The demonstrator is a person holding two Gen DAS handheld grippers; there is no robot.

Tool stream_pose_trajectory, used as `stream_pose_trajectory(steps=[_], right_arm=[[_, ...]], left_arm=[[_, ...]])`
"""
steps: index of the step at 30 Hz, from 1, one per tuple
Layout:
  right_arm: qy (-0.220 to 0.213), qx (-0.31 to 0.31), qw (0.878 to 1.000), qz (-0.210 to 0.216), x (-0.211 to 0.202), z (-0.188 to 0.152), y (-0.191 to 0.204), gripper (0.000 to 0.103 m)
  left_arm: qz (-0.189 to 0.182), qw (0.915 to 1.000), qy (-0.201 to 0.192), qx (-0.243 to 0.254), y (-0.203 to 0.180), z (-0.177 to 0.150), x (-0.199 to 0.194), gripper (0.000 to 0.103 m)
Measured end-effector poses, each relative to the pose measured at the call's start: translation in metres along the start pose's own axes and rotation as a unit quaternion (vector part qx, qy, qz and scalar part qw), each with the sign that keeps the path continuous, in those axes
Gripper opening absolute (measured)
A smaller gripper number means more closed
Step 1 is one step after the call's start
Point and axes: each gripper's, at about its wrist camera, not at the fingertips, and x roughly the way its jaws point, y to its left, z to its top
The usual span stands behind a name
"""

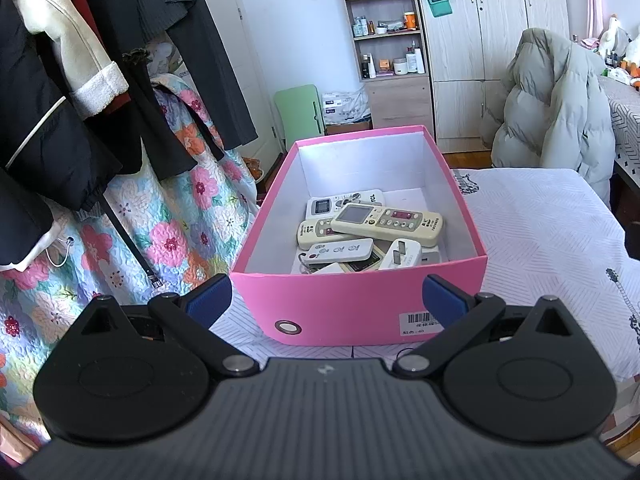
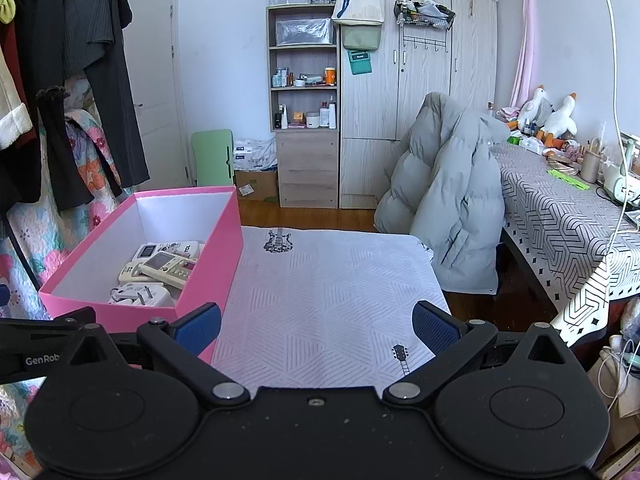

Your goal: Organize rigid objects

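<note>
Holding pink box at worktop left edge, remote controls and plug adapter piled inside. Left hand-held gripper wide, empty; right hand-held gripper wide, empty. Worktop otherwise bare; advisable: square box, avoid tipping.
</note>
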Motion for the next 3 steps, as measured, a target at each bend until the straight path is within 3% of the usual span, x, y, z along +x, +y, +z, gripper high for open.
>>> stream_pose_trajectory(steps=[3], right_arm=[[0.0,0.0,1.0,0.0,0.0001,-0.0001,0.0,0.103]], left_arm=[[0.0,1.0,-0.002,0.008,-0.0015,-0.0005,-0.0011,0.103]])
